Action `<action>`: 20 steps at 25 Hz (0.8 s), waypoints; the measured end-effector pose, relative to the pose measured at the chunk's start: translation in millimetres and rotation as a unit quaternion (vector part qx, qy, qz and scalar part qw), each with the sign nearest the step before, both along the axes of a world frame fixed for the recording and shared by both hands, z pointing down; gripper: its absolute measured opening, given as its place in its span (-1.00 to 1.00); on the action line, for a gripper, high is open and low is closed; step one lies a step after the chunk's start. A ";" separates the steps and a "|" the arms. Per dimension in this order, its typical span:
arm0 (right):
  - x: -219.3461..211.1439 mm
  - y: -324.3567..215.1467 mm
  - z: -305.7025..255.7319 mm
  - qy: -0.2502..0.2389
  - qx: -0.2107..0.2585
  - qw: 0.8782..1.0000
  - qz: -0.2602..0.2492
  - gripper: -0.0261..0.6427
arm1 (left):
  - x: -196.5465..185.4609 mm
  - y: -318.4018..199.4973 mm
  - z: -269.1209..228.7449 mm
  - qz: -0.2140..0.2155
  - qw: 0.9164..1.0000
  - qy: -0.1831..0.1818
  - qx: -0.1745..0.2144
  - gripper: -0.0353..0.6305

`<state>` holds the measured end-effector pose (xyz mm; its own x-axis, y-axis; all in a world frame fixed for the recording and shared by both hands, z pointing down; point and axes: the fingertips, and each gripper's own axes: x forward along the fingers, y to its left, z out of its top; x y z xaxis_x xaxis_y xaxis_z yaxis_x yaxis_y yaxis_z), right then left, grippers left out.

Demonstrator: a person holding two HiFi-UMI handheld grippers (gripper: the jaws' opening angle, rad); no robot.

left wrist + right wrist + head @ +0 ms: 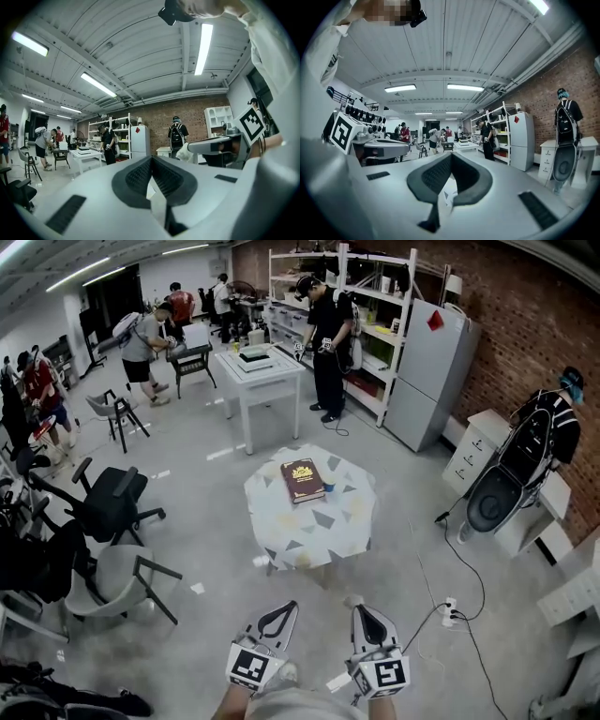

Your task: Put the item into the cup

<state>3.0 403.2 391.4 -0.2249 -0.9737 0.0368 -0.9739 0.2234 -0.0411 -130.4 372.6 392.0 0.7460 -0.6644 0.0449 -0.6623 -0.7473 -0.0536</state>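
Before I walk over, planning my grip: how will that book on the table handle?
The book looks thick and hardbound, so probably stiff and heavy. Lying flat on the cloth-covered table, it would likely slide, not tip.

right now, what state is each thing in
left hand-held gripper, shut, empty
right hand-held gripper, shut, empty
book, closed, flat on the table
fridge, doors shut
blue thing by the book, too small to tell

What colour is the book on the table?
The book is dark reddish-brown with gold decoration, clearest in the head view.
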 end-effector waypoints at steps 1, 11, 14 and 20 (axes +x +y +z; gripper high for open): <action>-1.0 -4.3 0.5 0.002 -0.001 1.000 0.003 -0.91 | -1.2 -6.1 -0.8 0.003 1.000 0.001 0.004 -0.86; -10.5 -39.5 6.8 0.005 -0.006 1.000 0.030 -0.90 | -12.1 -51.1 4.5 0.021 1.000 0.014 0.002 -0.86; -12.7 -47.2 9.3 0.004 -0.010 0.999 0.032 -0.91 | -13.0 -60.7 4.2 0.025 1.000 0.015 0.002 -0.86; -13.3 -66.3 6.4 0.006 -0.008 0.999 0.032 -0.91 | -12.7 -78.9 4.8 0.026 1.000 0.018 -0.003 -0.86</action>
<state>-10.3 337.0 397.8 -0.1614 -0.9854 0.0542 -0.9866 0.1598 -0.0319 -143.1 293.7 396.8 0.7802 -0.6251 0.0225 -0.6246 -0.7805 -0.0260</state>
